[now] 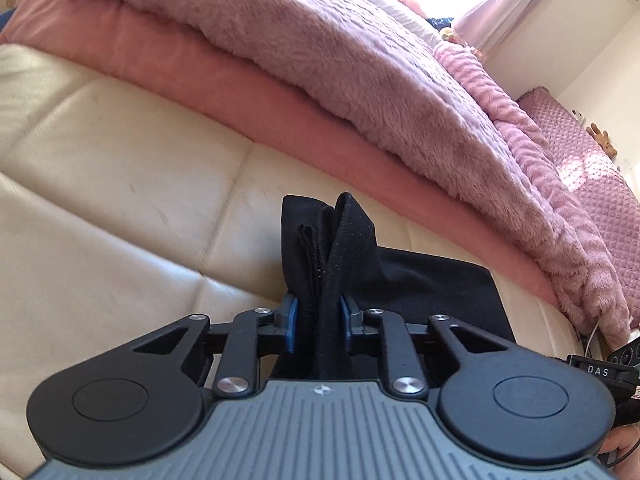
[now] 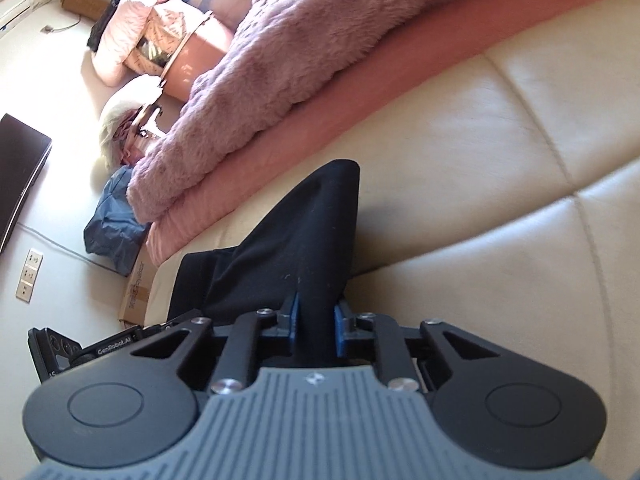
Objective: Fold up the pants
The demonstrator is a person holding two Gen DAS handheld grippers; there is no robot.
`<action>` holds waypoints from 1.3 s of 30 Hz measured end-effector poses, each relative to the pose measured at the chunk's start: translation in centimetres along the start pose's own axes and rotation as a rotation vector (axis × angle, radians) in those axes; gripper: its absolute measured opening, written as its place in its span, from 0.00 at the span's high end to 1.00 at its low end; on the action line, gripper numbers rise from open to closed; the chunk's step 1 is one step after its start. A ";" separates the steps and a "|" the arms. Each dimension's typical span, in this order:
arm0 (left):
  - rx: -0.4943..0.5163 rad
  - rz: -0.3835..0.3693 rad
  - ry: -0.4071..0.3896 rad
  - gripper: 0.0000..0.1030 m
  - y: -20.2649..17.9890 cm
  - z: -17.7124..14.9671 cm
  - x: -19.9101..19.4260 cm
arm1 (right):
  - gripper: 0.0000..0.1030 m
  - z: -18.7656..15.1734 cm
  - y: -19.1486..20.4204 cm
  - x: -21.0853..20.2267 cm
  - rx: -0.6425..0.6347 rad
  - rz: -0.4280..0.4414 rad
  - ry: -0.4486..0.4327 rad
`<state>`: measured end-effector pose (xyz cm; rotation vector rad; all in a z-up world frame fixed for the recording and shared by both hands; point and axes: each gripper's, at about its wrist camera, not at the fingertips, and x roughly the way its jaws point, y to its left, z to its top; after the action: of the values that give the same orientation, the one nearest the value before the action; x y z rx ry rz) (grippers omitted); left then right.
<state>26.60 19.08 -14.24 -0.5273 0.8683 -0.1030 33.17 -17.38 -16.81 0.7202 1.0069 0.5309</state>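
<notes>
Left wrist view: left gripper (image 1: 319, 316), tilted down, clamps black pants (image 1: 420, 288); right gripper (image 2: 316, 322) clamps them too, cloth bunched upward.

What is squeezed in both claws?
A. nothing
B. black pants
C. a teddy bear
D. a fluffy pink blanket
B: bunched black pants sit pinched between the blue pads of the left claw, and the right claw pinches the same black cloth.

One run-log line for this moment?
left gripper: shut on black pants | right gripper: shut on black pants | surface: cream cushion
</notes>
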 end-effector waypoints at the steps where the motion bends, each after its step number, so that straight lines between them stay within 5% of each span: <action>1: 0.007 0.010 -0.008 0.78 0.4 0.6 -0.3 | 0.88 0.2 0.7 0.6 -0.007 0.009 0.006; 12: 0.090 0.081 -0.038 0.78 4.3 8.5 -1.1 | 0.89 3.5 6.7 8.8 -0.030 0.079 0.053; 20: 0.076 0.077 0.004 0.77 8.2 9.1 2.1 | 0.88 5.2 5.9 13.9 -0.042 0.031 0.098; 29: -0.016 -0.023 -0.016 0.56 12.1 7.9 2.5 | 0.89 5.0 3.4 15.4 -0.007 0.051 0.103; 31: -0.019 0.005 -0.014 0.50 11.8 8.3 2.0 | 0.87 5.1 3.8 15.1 -0.018 0.034 0.100; 34: 0.025 0.105 -0.055 0.55 10.6 8.2 0.0 | 0.72 4.9 5.4 13.4 -0.123 -0.036 0.053; 39: 0.121 0.119 -0.162 0.74 7.0 6.3 -4.4 | 0.75 2.8 8.9 10.5 -0.335 -0.055 0.016</action>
<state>27.59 28.98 -11.26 -0.3643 0.7283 -0.0044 39.65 -5.06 -15.05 0.3899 0.9210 0.6393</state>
